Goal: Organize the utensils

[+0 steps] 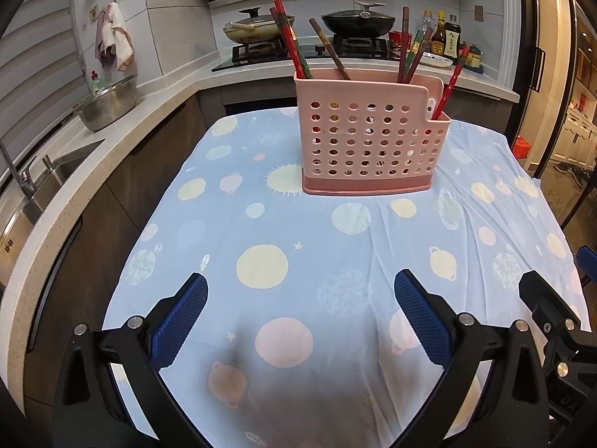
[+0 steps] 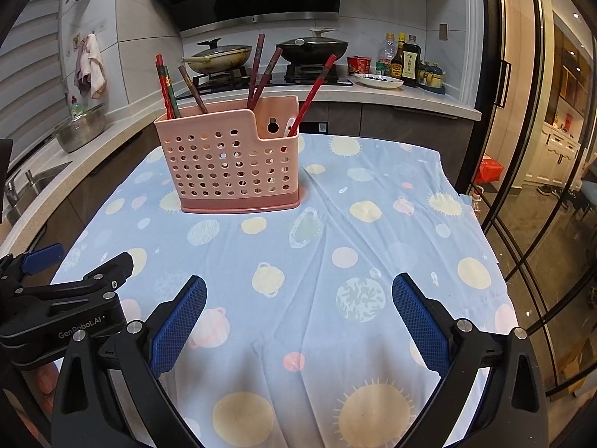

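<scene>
A pink perforated utensil holder (image 1: 369, 138) stands upright on a table with a blue planet-print cloth (image 1: 298, 261); it also shows in the right wrist view (image 2: 231, 164). Several red and brown chopsticks (image 1: 291, 41) lean out of its tall section, and one red chopstick (image 1: 449, 86) stands in its lower right compartment, seen in the right wrist view too (image 2: 313, 93). My left gripper (image 1: 300, 291) is open and empty, low over the near cloth. My right gripper (image 2: 298, 293) is open and empty beside it, well short of the holder.
A counter with a sink (image 1: 37, 186) and a steel bowl (image 1: 108, 104) runs along the left. A stove with two lidded pans (image 2: 313, 46) and sauce bottles (image 2: 405, 61) is behind the table. Glass doors (image 2: 541, 186) stand to the right.
</scene>
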